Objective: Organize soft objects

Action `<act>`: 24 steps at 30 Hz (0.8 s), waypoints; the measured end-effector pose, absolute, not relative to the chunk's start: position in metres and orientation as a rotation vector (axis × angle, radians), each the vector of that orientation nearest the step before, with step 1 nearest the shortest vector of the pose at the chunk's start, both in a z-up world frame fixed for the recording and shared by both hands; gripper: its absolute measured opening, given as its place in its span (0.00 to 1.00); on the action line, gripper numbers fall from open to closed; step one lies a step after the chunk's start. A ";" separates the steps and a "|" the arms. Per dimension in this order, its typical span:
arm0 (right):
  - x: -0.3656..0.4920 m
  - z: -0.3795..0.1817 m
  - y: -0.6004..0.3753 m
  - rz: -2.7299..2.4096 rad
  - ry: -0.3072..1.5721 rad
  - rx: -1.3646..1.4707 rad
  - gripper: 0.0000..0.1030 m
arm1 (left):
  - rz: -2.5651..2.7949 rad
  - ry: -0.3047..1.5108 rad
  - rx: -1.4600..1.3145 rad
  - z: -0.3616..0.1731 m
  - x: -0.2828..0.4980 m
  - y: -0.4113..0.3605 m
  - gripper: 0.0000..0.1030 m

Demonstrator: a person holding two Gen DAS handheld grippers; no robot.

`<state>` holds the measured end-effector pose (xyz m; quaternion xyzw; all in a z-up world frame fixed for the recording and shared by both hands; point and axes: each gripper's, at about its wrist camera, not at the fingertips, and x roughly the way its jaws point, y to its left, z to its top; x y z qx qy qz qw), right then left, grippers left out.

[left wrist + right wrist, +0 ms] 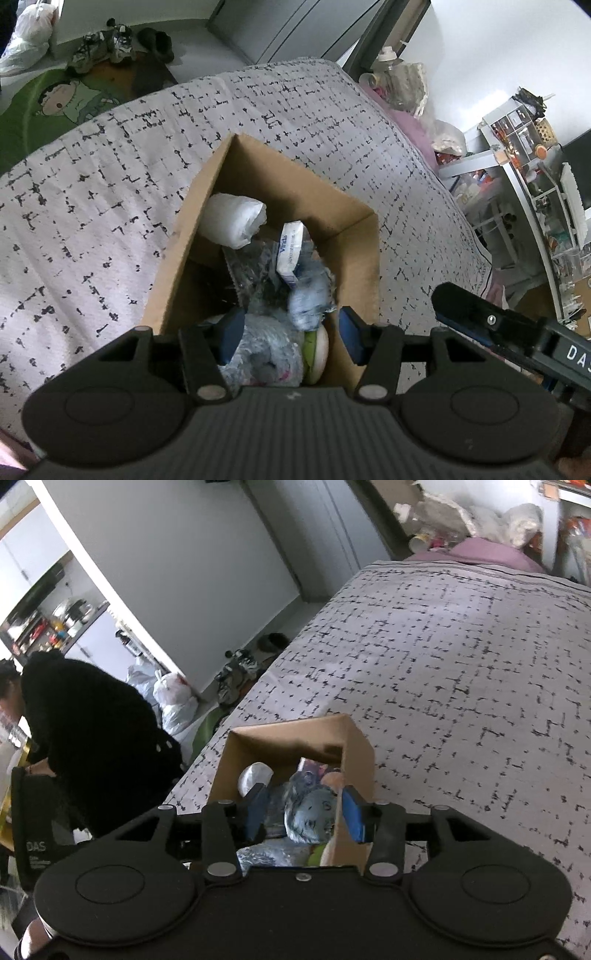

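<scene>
Currently we work over one bed (110, 192), covered by a grey sheet with a black dash pattern, on which one cardboard box (258, 173) stands open. The task's soft things are inside this box: one white plastic bag (234, 219) at the far end, one tissue pack (291, 251) standing on edge near the middle, one blue-grey crumpled cloth (308, 299) just beside it, one clear crinkled bag (266, 354) at the near end, and one pale round item with a green band (317, 349) against the near right wall. What lies beneath these we cannot tell.

We hold two tools. The left gripper (291, 332) hangs over the near end of the box, its jaws apart, with nothing clamped; the clear bag and the cloth sit below the gap. The right gripper (306, 812) also has its jaws apart, with the cloth (310, 814) seen between the pads but not pressed by them.

Risks, as we judge them:
- The right pad stands close to the box wall; closing there could pinch cardboard and drag the box across the sheet.
- The cloth is loose and heaped; a shallow grip may catch one fold and shed the rest.
- The two tools work near each other and could collide.
</scene>
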<state>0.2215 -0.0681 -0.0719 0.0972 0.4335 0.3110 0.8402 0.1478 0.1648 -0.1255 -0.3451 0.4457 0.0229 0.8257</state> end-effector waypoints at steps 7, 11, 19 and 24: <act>0.214 -0.066 -0.083 0.618 0.906 0.225 0.48 | 0.065 0.940 -0.725 -0.111 0.138 0.161 0.60; 0.206 -0.060 -0.094 0.614 0.892 0.235 0.57 | 0.074 0.932 -0.698 -0.098 0.132 0.154 0.64; 0.183 -0.057 -0.126 0.568 0.887 0.299 0.81 | 0.035 0.925 -0.624 -0.066 0.121 0.131 0.78; 0.161 -0.045 -0.141 0.551 0.837 0.306 0.93 | 0.017 0.922 -0.559 -0.048 0.109 0.112 0.80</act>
